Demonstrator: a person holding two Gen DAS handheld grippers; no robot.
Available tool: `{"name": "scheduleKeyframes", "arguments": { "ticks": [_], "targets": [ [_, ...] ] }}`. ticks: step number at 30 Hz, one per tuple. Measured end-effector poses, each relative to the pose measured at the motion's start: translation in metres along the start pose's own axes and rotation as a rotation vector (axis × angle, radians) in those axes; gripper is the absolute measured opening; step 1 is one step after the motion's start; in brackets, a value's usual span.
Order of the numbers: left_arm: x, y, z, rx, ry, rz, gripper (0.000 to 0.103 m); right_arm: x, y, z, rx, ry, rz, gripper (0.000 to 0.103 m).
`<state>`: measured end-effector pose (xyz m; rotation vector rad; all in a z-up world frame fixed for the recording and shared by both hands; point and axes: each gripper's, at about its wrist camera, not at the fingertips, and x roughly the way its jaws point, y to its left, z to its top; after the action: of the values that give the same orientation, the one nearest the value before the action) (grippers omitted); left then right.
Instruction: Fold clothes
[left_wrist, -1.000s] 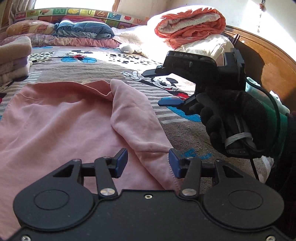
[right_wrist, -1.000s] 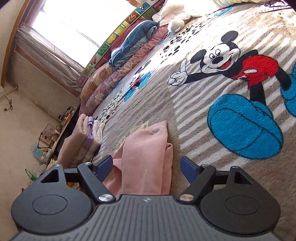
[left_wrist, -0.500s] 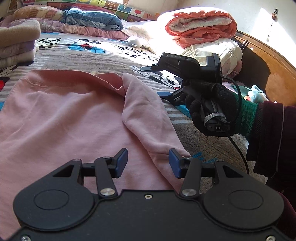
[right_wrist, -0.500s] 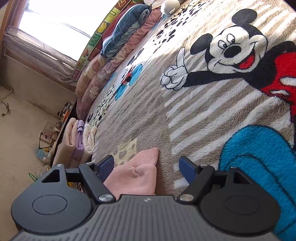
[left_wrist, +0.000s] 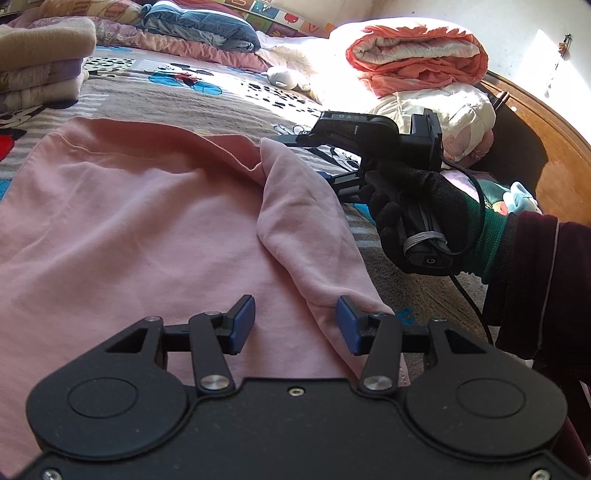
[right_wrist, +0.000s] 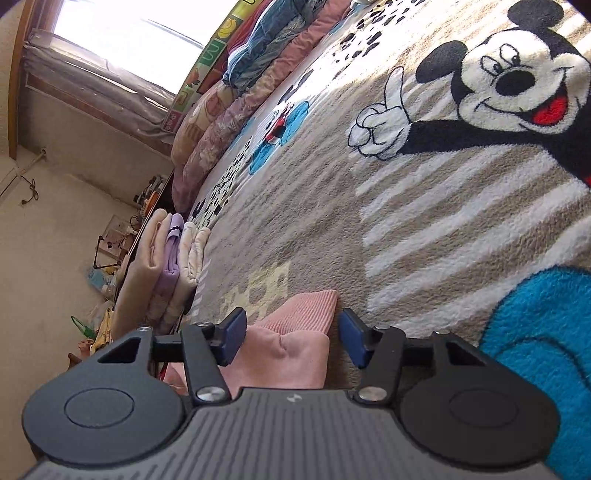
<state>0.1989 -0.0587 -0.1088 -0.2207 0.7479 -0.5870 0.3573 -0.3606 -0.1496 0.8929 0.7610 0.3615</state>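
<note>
Right wrist view: our right gripper (right_wrist: 290, 338), jaws just narrowing but unclamped, straddles the pink sleeve cuff (right_wrist: 301, 314) dead ahead; left gripper (left_wrist: 295, 323) apart, farther down the sleeve.

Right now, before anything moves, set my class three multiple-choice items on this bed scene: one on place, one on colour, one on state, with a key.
1. The ribbed cuff lies: A between the jaws of the right gripper; B on the floor; C in a drawer.
2. The spread garment is: A blue; B pink; C green.
3. The jaws of the left gripper are: A open; B shut on fabric; C out of view.
Key: 1 A, it sits between jaws that have just been closing; 2 B, pink all over; 3 A, they stand apart.
</note>
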Motion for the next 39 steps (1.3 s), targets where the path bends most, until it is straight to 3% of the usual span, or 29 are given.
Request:
{"name": "scheduleKeyframes", "arguments": {
  "ticks": [4,6,12,24,29,39],
  "targets": [
    [0.000,0.002,0.001,-0.004,-0.001,-0.001,0.048,0.005,-0.001,-0.004,0.023,-0.015,0.012,0.046],
    [0.000,0.003,0.002,-0.007,-0.002,0.000,0.048,0.006,-0.003,-0.005,0.036,-0.024,0.006,0.032],
    [0.000,0.006,0.004,-0.013,-0.003,0.005,0.048,-0.008,0.005,-0.008,-0.008,-0.097,-0.019,0.015],
    [-0.004,0.006,0.003,-0.008,0.003,-0.026,0.048,-0.097,0.061,-0.013,-0.144,-0.293,-0.075,0.013],
    [-0.011,-0.020,-0.006,0.107,-0.006,-0.080,0.048,-0.144,0.074,-0.020,-0.173,-0.363,-0.132,0.013],
    [-0.013,-0.064,-0.036,0.362,-0.011,-0.133,0.048,-0.220,0.058,-0.040,-0.139,-0.485,-0.232,0.013]
  ]
}}
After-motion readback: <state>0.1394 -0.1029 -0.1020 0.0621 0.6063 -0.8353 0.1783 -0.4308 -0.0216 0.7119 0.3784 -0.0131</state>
